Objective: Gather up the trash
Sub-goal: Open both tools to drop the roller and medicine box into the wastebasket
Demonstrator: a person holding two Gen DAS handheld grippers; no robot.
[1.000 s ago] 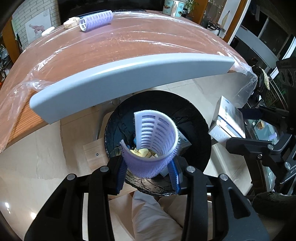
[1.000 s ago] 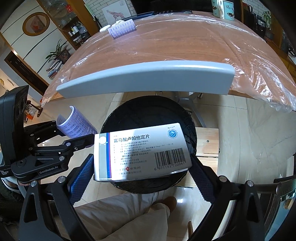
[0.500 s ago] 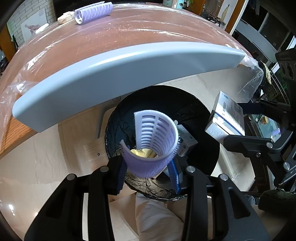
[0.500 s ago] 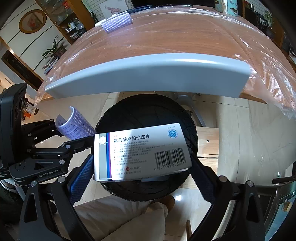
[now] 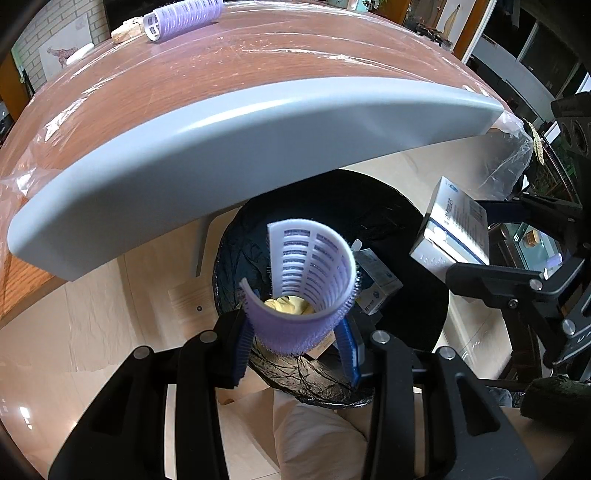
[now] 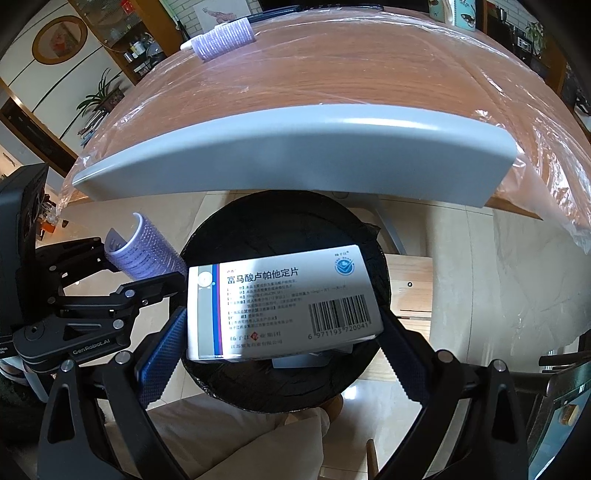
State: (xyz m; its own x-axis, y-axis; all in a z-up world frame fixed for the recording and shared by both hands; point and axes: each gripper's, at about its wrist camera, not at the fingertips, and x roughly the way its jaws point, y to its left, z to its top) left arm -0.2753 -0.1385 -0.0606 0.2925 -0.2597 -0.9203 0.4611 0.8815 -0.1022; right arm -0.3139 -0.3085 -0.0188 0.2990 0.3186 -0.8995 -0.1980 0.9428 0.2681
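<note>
Left wrist view: the left hand-held gripper (image 5: 295, 341) pinches a split purple hair roller (image 5: 308, 284) over the black-lined bin (image 5: 399, 229), long axis pointing to 12 o'clock. Boxes already lie inside; another roller (image 5: 181, 18) waits on the counter (image 5: 258, 66) at 11 o'clock.

Right wrist view: the right hand-held gripper (image 6: 282, 336) clamps a medicine box (image 6: 280, 302) over the bin (image 6: 284, 225), long axis running 9 to 3 o'clock.

A: Both wrist views look steeply down, close over the black bin (image 5: 388, 221), surface (image 5: 258, 62) edge above.
B: Shared: bin (image 6: 280, 229), surface (image 6: 332, 66); each view catches the other hand-held gripper.
</note>
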